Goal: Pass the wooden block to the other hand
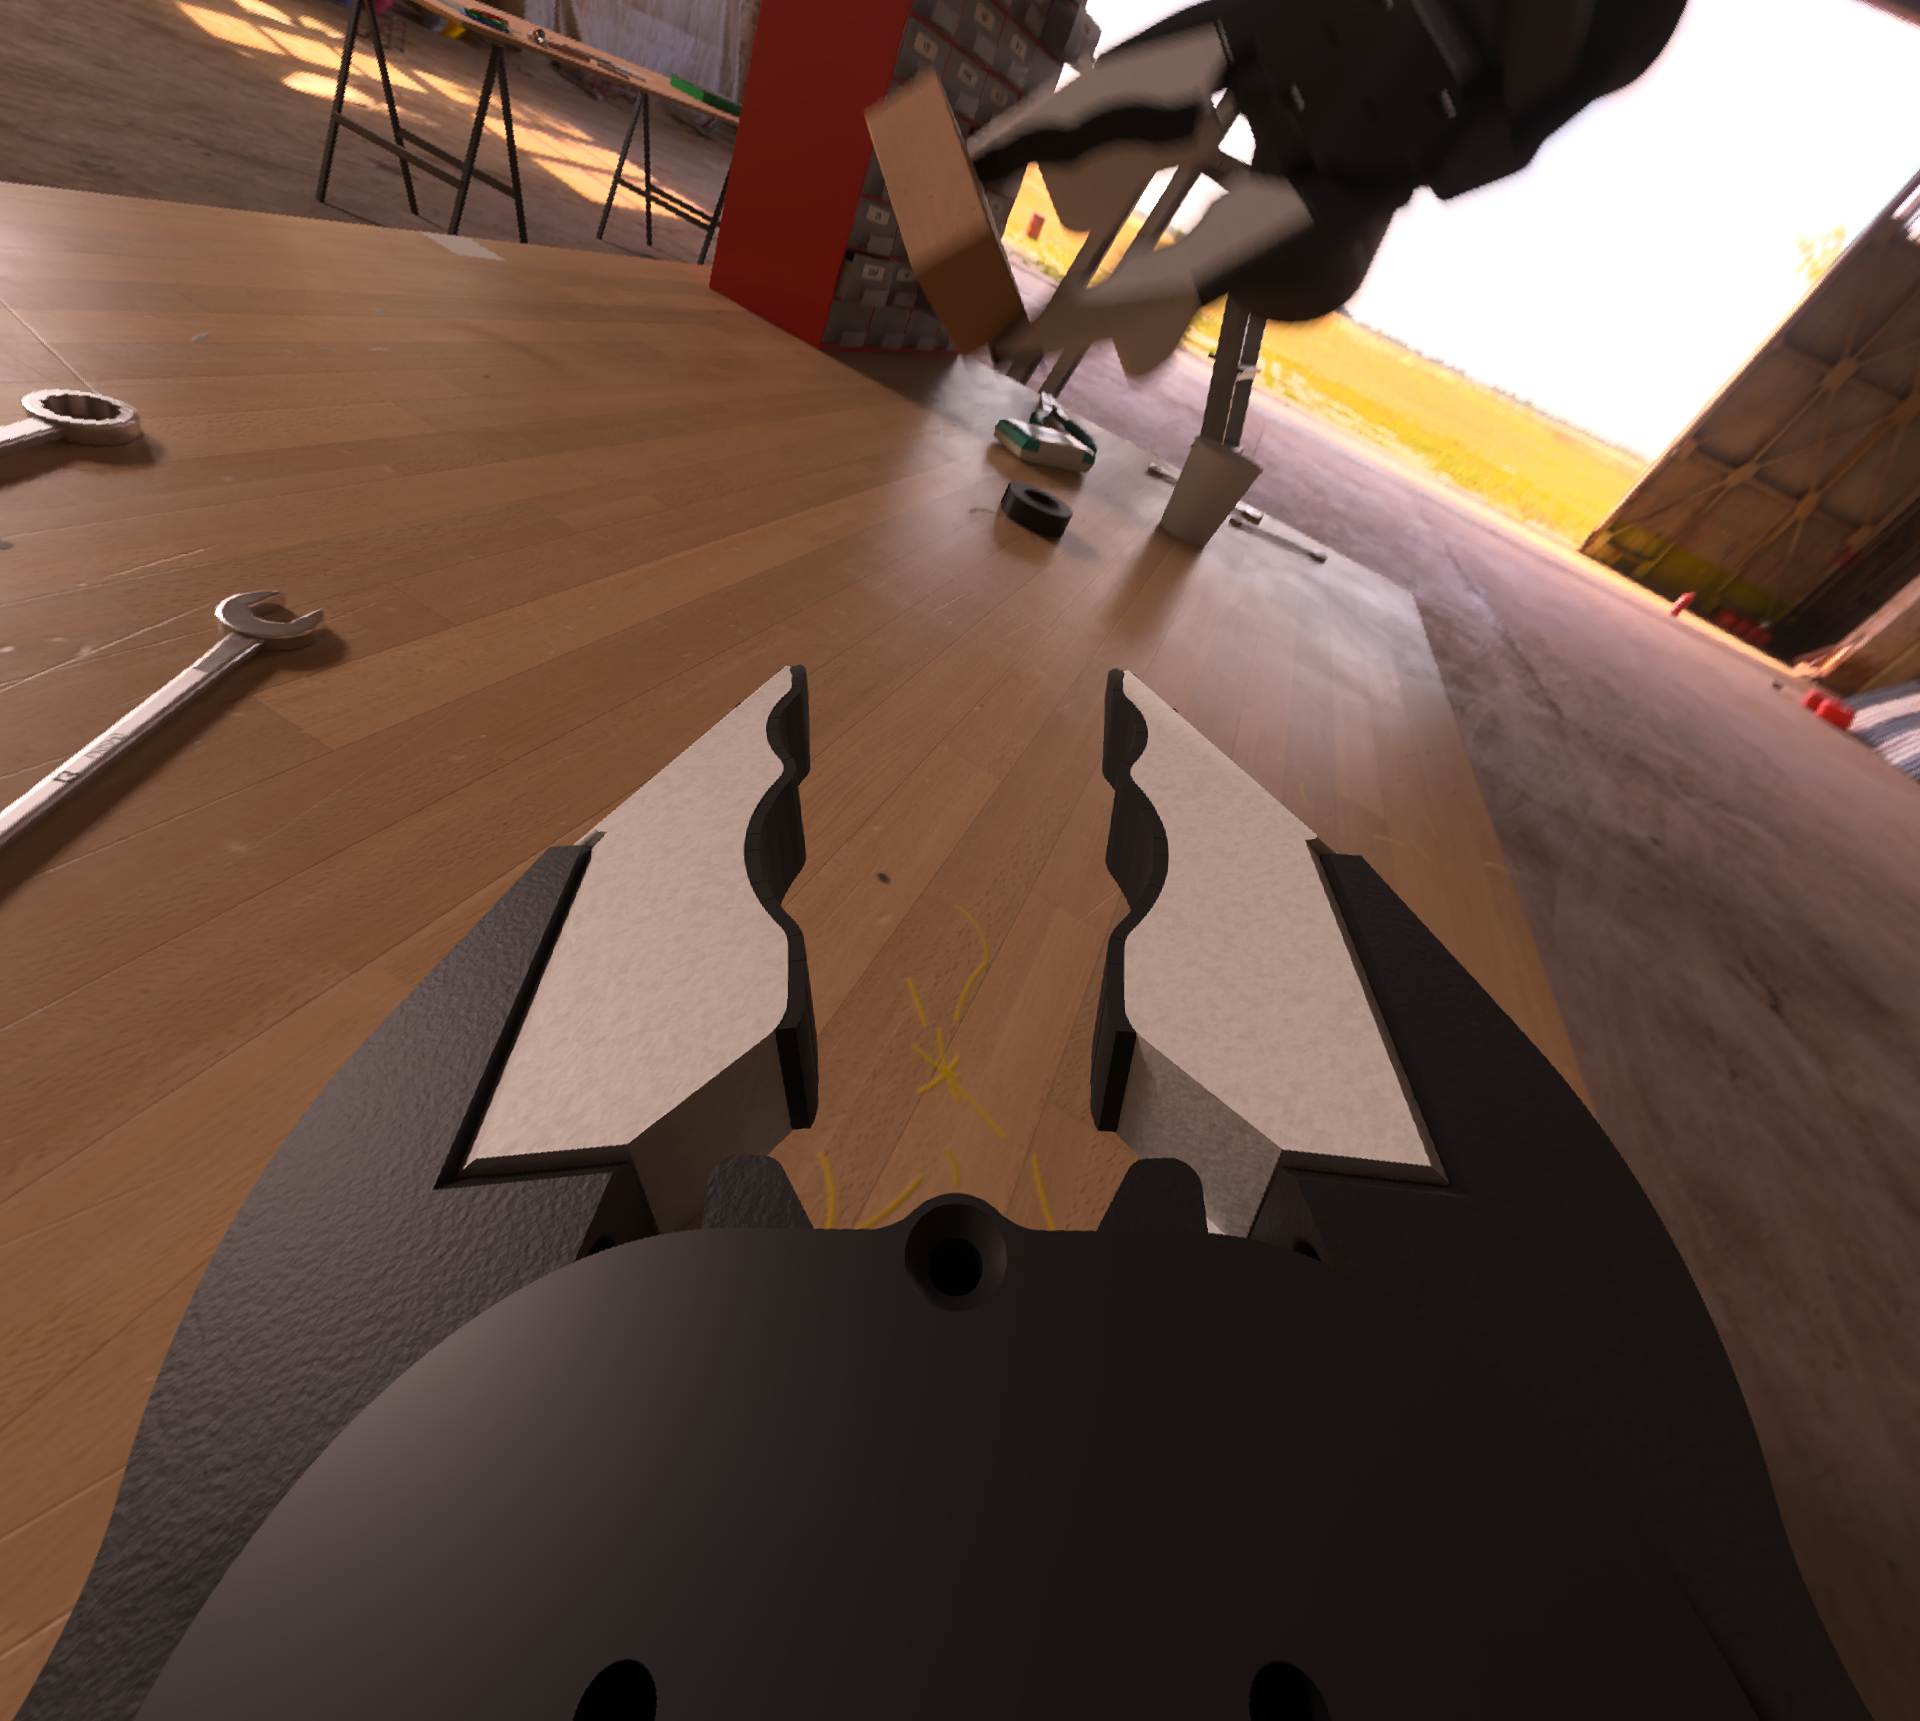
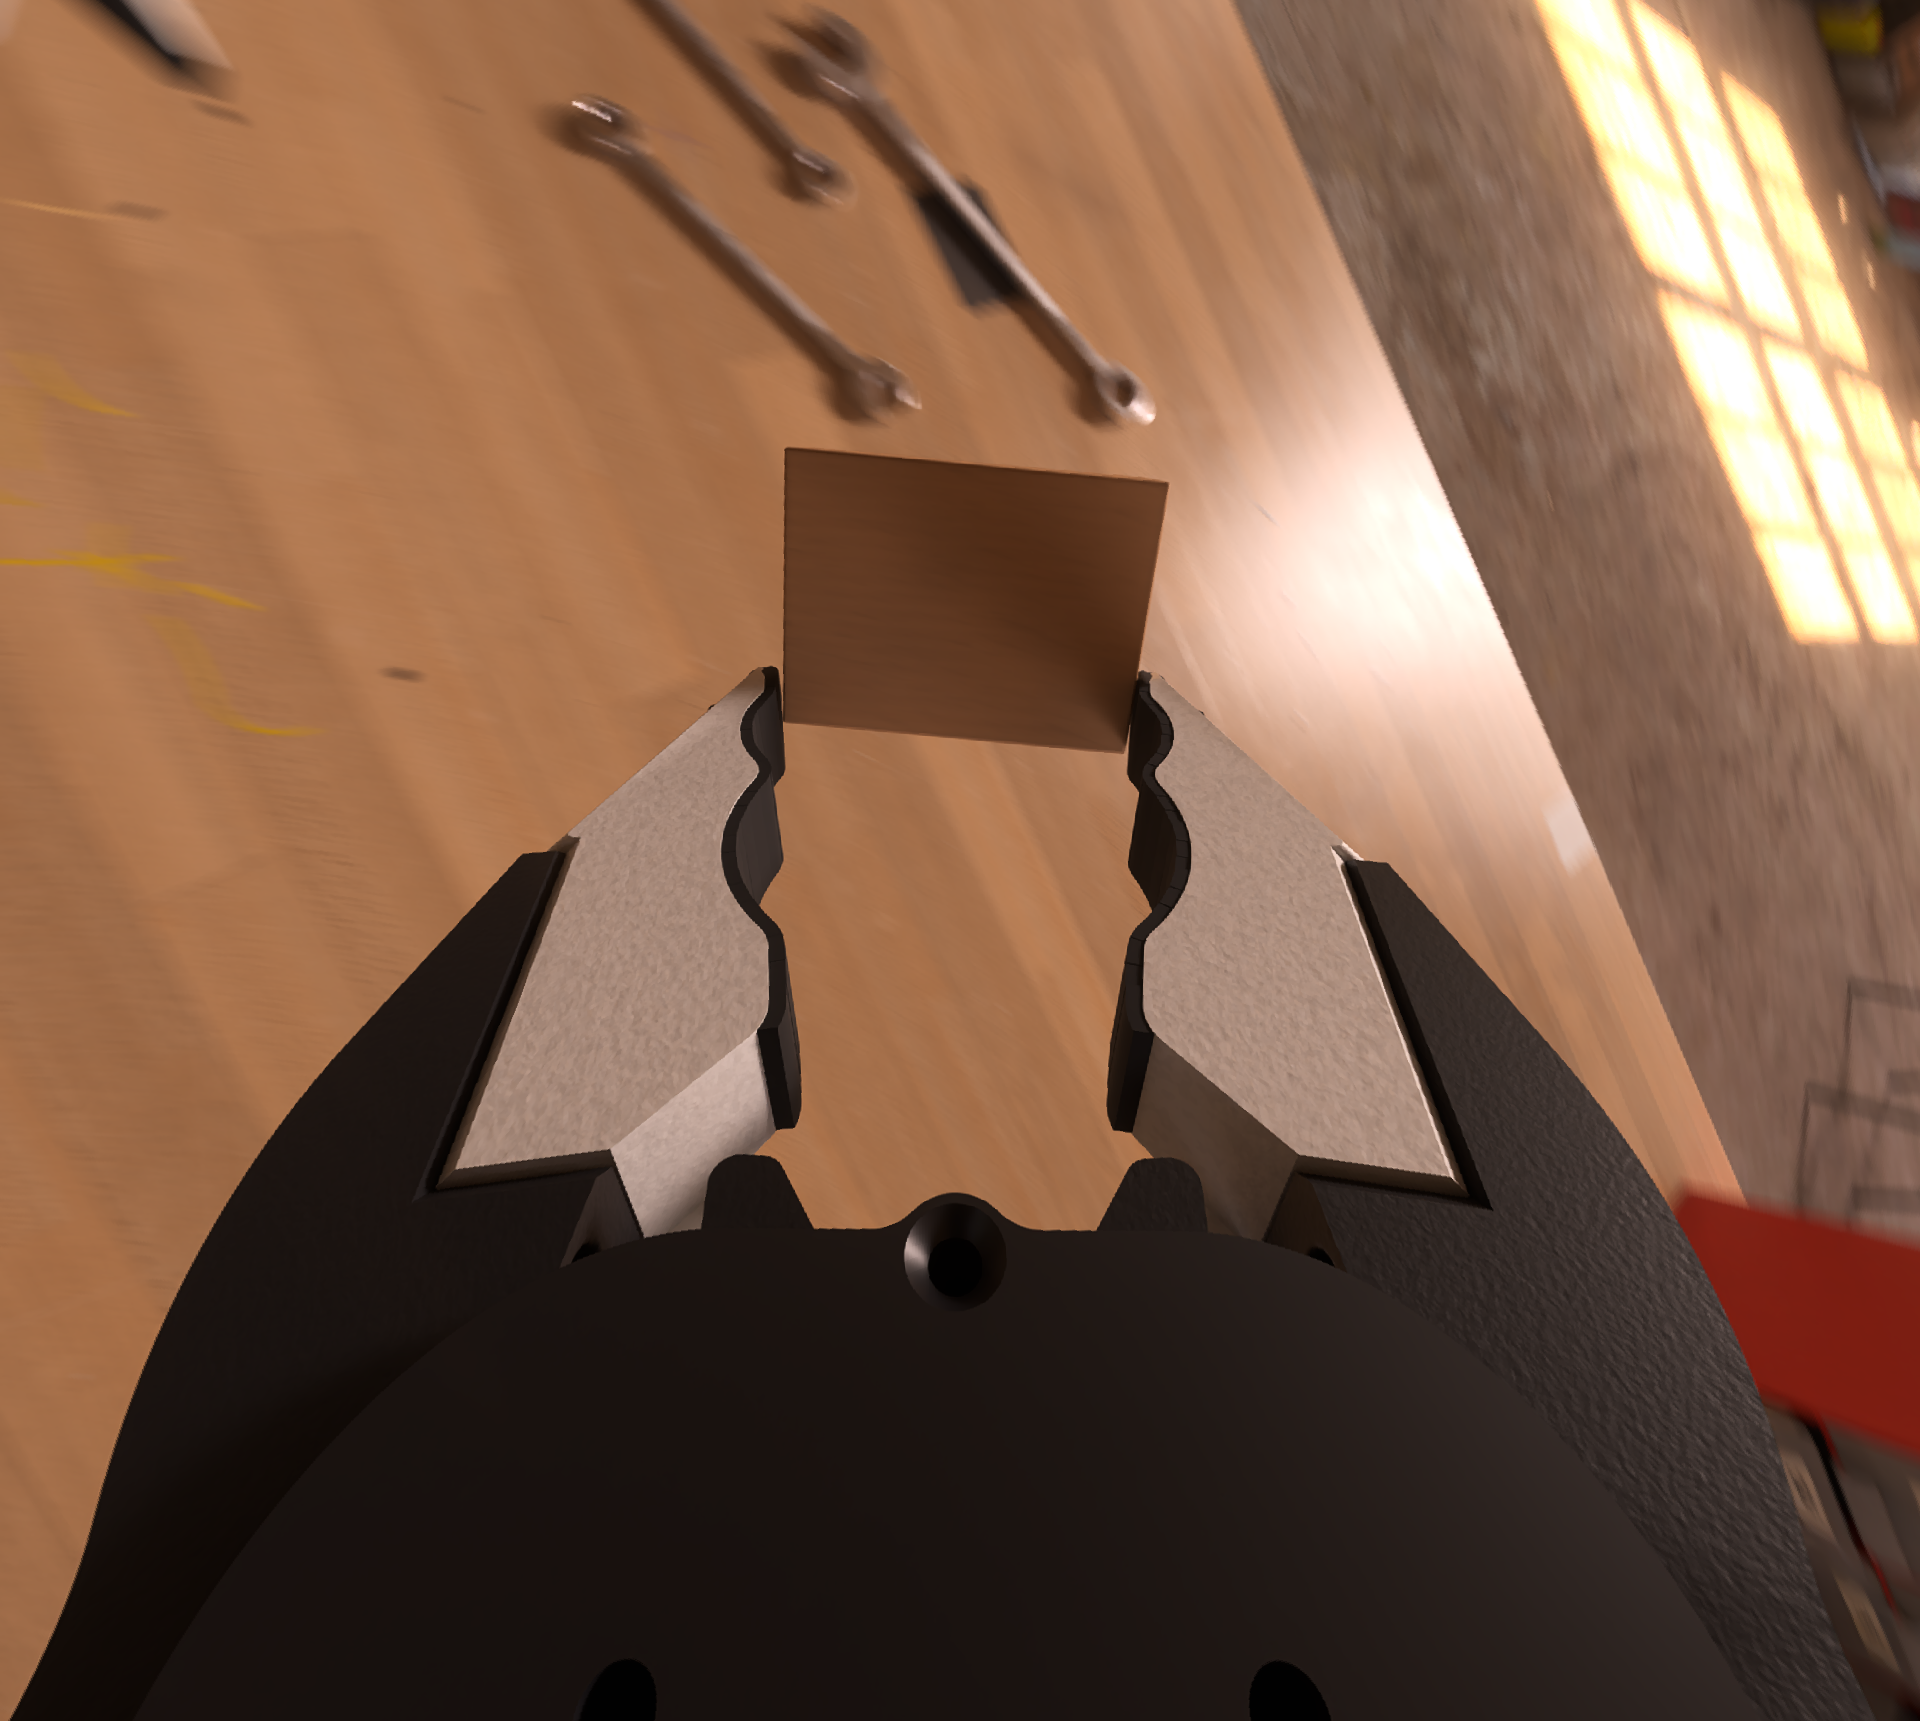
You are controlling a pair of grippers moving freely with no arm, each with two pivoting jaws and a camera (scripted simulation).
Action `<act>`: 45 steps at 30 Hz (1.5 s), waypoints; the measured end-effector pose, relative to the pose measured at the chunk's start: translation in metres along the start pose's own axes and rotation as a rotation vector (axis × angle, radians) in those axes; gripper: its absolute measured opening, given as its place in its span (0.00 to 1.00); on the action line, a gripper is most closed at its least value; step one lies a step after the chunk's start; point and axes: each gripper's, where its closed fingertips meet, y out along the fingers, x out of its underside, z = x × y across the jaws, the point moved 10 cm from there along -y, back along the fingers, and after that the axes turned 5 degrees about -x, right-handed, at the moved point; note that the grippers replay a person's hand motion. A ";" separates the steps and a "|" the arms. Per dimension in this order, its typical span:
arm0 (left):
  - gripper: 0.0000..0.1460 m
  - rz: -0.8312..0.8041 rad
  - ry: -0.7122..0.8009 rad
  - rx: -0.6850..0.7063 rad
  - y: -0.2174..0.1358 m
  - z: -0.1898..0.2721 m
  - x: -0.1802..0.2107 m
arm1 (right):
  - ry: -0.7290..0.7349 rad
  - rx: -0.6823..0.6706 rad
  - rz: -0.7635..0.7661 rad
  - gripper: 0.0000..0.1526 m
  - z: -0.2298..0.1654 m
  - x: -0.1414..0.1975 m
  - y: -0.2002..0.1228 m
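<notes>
A: What is seen in the left wrist view?

B: The left gripper (image 1: 956, 695) is seen low over the wooden counter (image 1: 582, 445). Its jaws are spread apart and nothing is held between them. The wooden block (image 1: 940, 211) is seen up in the air, above the far end of the counter. It is pinched at its end by the right gripper (image 1: 1013, 253), which is blurred.

A: Which way is the block pointed there?

B: It is tilted. Its long side is run from up high down toward the counter's far end, leaning a little.

A: What else is on the counter?

B: Two wrenches (image 1: 156, 705) are laid near the left edge. A black ring (image 1: 1036, 511) and a small green and white box (image 1: 1044, 443) are set near the far right corner.

A: And in the right wrist view?

B: The block (image 2: 971, 596) is held between the fingertips (image 2: 767, 710) of the right gripper (image 2: 954, 715), by its near end only. The rest is stuck out forward, away from the gripper. Three wrenches (image 2: 727, 248) are seen below, blurred.

A: How should the pass be done well?

B: The free end of the block should be brought between the open jaws of the left gripper. The block should be kept steady, since only a little of it is pinched and it could slip. It should be let go only after it is squeezed by the left gripper.
</notes>
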 end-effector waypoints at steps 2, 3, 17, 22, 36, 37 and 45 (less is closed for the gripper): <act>0.37 -0.011 0.018 -0.005 0.000 -0.003 0.001 | 0.086 0.044 -0.077 0.44 0.057 0.016 -0.005; 0.36 -0.017 0.019 -0.003 0.001 -0.003 0.002 | 0.132 0.056 -0.116 0.44 0.084 0.025 -0.004; 0.23 -0.123 0.024 -0.013 0.015 -0.022 0.025 | 0.362 -0.215 -0.369 0.44 0.226 0.129 0.130; 0.18 -0.211 0.064 -0.025 0.021 -0.024 0.032 | 0.339 -0.340 -0.481 0.44 0.225 0.147 0.166; 0.15 -0.223 0.305 -0.133 0.011 -0.016 0.022 | 0.191 -0.059 -0.191 0.44 0.196 0.077 0.047; 0.12 -0.208 0.316 -0.129 0.008 -0.015 0.019 | 0.163 -0.056 -0.164 0.44 0.181 0.071 0.035; 0.00 -0.225 0.491 -0.239 -0.023 -0.009 0.008 | 0.002 -0.172 -0.251 0.44 0.037 0.093 0.009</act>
